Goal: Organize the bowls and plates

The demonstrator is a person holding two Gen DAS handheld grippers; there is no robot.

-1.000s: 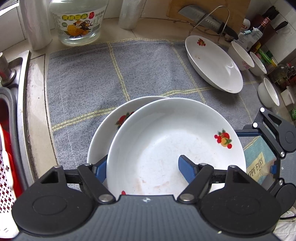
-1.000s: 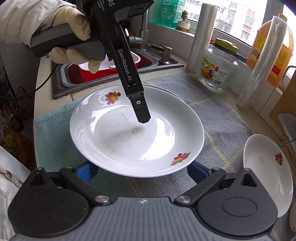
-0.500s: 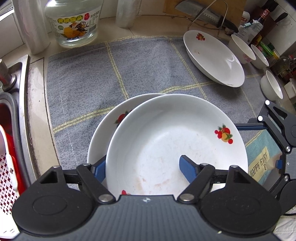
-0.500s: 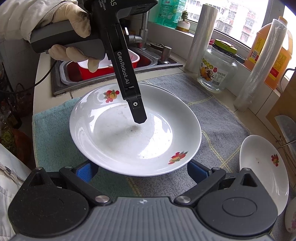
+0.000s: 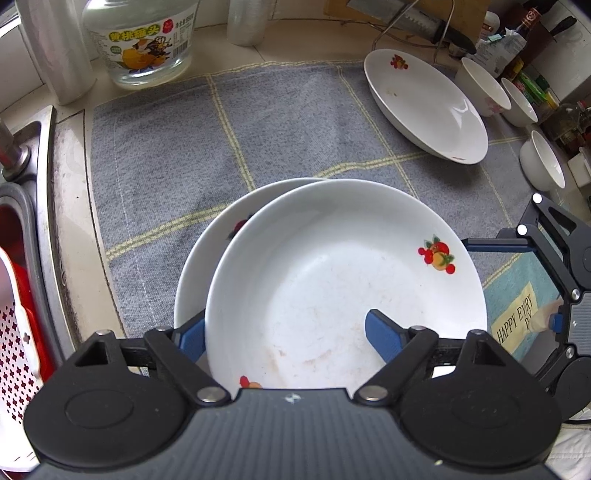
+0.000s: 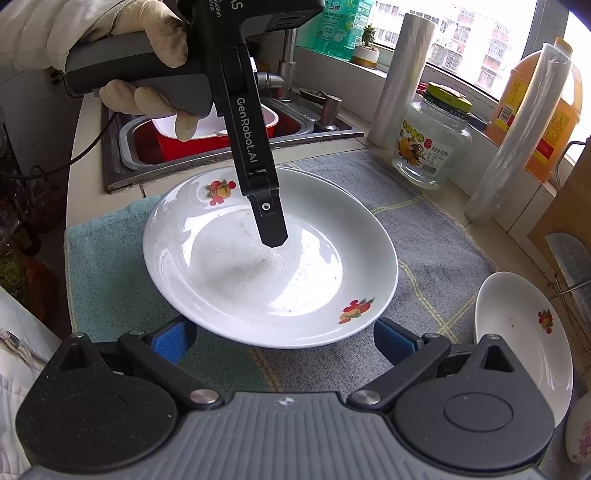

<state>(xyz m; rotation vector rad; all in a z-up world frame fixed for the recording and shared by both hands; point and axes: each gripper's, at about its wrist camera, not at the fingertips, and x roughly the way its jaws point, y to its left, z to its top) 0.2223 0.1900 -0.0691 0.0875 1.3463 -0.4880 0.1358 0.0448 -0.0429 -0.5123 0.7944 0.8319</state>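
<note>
My left gripper [image 5: 284,336] is shut on the near rim of a white fruit-print plate [image 5: 343,273], one finger inside, one under it. The plate hangs over a second like plate [image 5: 210,243] on the grey cloth [image 5: 177,147]. In the right wrist view the held plate [image 6: 236,280] fills the middle, with the left gripper's finger [image 6: 271,229] in it. My right gripper [image 6: 284,341] is open and empty just before that plate's edge. A third plate [image 5: 424,103] lies at the far right, also in the right wrist view [image 6: 524,347]. Three small white bowls [image 5: 480,86] stand beyond it.
A sink [image 5: 22,229] with a red basin lies to the left. A glass jar [image 5: 142,40], film rolls [image 5: 55,48], a knife on a rack [image 5: 417,20] and bottles line the back. A teal towel [image 5: 517,295] lies at the right, an orange jug [image 6: 535,110] by the window.
The held plate has shifted slightly away from the right gripper and over the lower plate. Both grippers keep their states.
</note>
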